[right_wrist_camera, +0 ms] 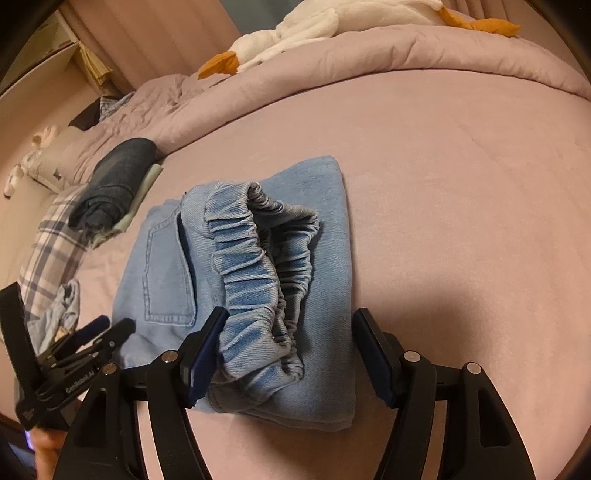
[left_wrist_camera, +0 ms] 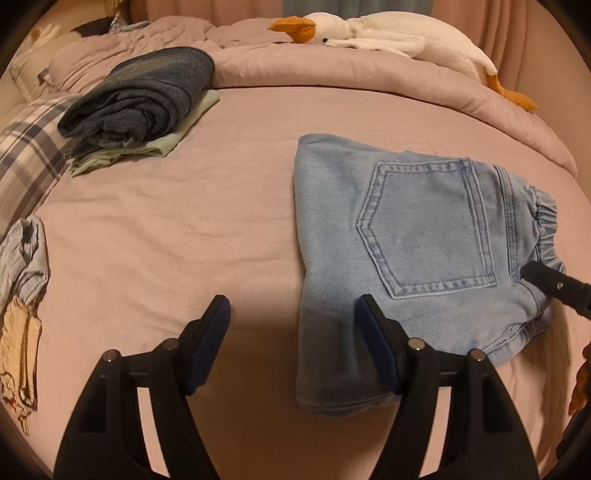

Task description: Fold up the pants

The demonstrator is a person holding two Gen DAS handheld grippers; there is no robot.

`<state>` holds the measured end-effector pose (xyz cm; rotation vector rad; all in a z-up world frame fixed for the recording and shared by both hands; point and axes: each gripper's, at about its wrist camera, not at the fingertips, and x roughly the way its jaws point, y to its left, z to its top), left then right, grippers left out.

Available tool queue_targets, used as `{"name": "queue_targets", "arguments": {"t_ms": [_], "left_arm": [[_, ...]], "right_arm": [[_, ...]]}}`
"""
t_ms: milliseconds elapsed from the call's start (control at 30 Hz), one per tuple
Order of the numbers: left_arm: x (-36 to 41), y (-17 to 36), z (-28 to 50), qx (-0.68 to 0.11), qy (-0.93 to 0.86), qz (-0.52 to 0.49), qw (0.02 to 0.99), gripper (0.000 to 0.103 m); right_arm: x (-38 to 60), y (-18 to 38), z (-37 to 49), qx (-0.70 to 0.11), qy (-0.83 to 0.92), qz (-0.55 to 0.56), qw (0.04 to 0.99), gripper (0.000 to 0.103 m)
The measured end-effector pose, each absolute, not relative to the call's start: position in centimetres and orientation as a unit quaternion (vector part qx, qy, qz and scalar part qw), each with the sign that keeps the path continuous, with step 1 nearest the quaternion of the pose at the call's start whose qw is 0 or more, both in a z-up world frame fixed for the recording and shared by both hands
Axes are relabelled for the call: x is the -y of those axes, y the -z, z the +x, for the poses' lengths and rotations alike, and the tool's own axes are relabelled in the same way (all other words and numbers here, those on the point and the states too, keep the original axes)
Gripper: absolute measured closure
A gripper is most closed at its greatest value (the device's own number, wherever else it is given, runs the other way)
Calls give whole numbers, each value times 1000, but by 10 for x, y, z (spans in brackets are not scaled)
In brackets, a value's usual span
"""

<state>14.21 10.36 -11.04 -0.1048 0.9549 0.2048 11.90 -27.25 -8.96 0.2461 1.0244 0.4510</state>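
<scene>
You had the light blue pants (left_wrist_camera: 413, 258) folded into a compact block, lying flat on the pink bed (left_wrist_camera: 184, 240), back pocket up and the gathered elastic waistband (right_wrist_camera: 255, 280) bunched on top at its right end. Your left hand-held gripper (left_wrist_camera: 293, 314) hung over the block's left edge with its jaws spread apart; its right finger (left_wrist_camera: 376, 343) stood over the denim, its left finger over bare sheet, and nothing was pinched. Your right hand-held gripper (right_wrist_camera: 288, 325) was also spread wide, straddling the waistband end, its left pad (right_wrist_camera: 207, 339) just beside the elastic, its right pad clear of the cloth. A dark folded garment (left_wrist_camera: 144, 92) sat on a pale green one farther up the bed, well apart from the pants, and a plush goose (left_wrist_camera: 373, 33) lay on the rolled quilt (left_wrist_camera: 369, 88)
</scene>
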Motion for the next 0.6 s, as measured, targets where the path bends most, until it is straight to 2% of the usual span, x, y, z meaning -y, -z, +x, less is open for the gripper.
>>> {"name": "queue_targets", "arguments": {"t_ms": [233, 367, 433, 500, 600], "left_arm": [[-106, 98, 121, -452, -104, -77, 883, 26], [-102, 87, 107, -441, -107, -76, 888, 17], [-100, 81, 101, -439, -104, -79, 889, 14], [-98, 74, 94, -441, -101, -87, 887, 4], [-92, 63, 84, -436, -113, -79, 889, 1]], "right_arm": [[275, 74, 101, -467, -200, 111, 854, 35], [277, 63, 90, -457, -201, 100, 861, 33], [276, 57, 83, -449, -201, 92, 866, 28], [274, 49, 73, -439, -203, 79, 872, 28], [270, 39, 61, -428, -206, 61, 878, 24]]}}
